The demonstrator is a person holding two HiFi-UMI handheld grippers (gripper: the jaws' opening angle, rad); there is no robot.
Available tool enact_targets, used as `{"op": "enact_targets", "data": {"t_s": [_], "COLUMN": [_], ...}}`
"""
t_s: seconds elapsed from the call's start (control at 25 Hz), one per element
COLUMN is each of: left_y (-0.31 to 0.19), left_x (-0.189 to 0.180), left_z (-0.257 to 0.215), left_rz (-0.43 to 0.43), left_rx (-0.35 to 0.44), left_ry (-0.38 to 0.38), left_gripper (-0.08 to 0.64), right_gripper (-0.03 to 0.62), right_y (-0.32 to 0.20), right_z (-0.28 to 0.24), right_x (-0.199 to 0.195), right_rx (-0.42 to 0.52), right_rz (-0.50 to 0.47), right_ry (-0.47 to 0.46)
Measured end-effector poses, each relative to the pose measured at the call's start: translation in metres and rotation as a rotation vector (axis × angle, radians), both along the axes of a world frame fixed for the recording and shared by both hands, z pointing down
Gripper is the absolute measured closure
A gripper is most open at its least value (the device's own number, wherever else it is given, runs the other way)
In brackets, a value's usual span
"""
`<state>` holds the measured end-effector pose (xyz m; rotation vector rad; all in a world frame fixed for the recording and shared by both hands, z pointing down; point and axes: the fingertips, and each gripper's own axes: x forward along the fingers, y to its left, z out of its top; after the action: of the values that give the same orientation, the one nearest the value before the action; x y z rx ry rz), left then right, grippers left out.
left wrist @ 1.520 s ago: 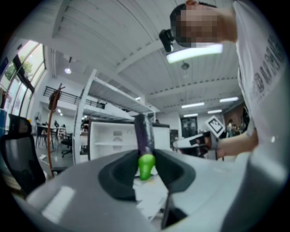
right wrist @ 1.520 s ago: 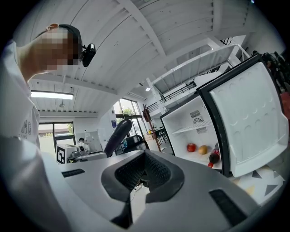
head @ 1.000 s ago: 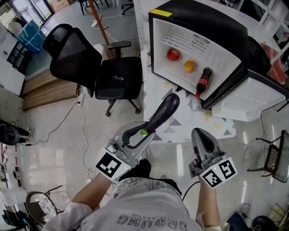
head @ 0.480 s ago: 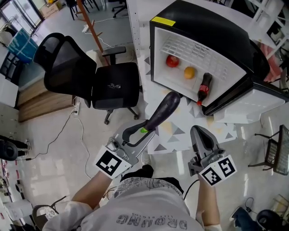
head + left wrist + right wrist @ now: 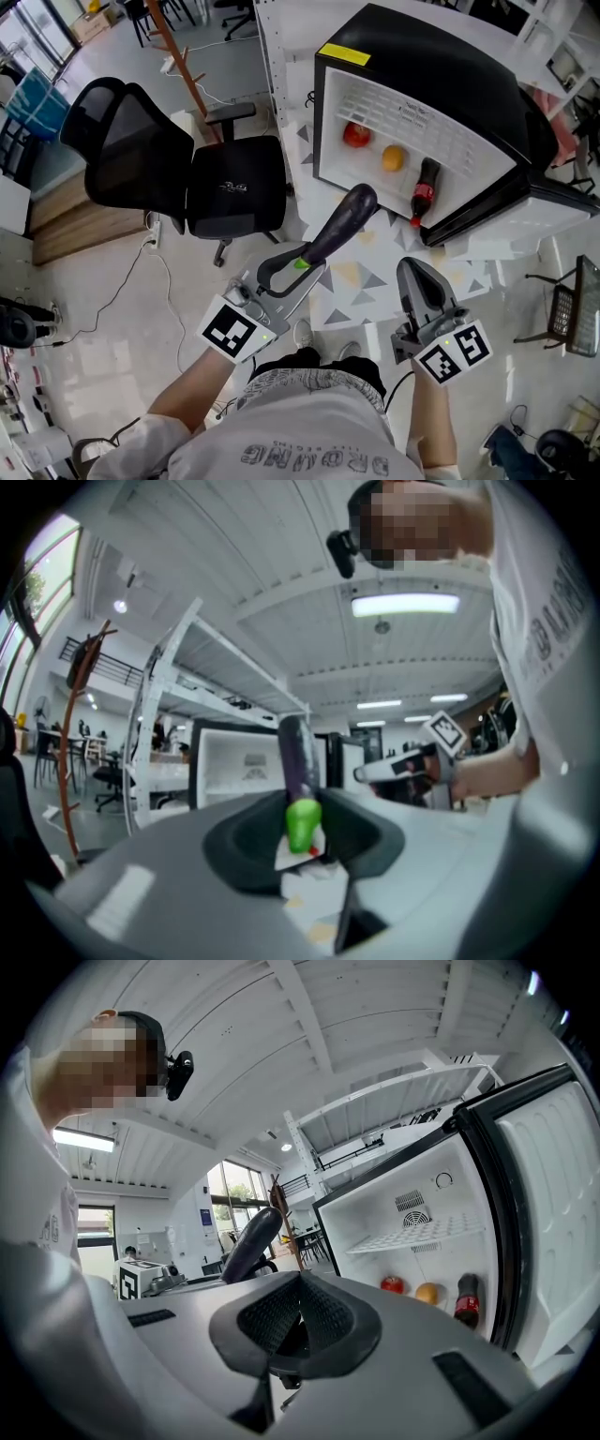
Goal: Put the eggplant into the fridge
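Eggplant [image 5: 343,223] is pinched at its green stem end by the left tongs [image 5: 300,264], held in the air with its tip toward the open fridge [image 5: 441,75], not inside it. Right tongs [image 5: 415,279] are pressed together and empty. The fridge holds an apple [image 5: 356,135], an orange [image 5: 393,159] and a cola bottle [image 5: 424,193].

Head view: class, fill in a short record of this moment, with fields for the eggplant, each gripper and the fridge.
eggplant: in the air, outside the fridge
left gripper: shut on the eggplant's green stem end
right gripper: shut, empty
fridge: door open; holds red fruit, orange fruit, bottle
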<state>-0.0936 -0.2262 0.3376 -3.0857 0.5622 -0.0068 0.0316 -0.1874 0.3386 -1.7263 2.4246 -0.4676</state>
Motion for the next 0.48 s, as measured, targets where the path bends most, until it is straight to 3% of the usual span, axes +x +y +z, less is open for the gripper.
{"op": "enact_targets", "data": {"t_s": [0.48], "left_y": [-0.016], "left_x": [0.023], "left_z": [-0.002], "left_rz": [0.000], "left_rx": [0.017], "left_ry": [-0.013], "left_gripper": [0.442], "right_gripper": [0.589], "right_y": [-0.019], "right_z": [-0.005], "right_x": [0.012], "right_rx": [0.017], "right_rz": [-0.021], "right_ry": [0.023]}}
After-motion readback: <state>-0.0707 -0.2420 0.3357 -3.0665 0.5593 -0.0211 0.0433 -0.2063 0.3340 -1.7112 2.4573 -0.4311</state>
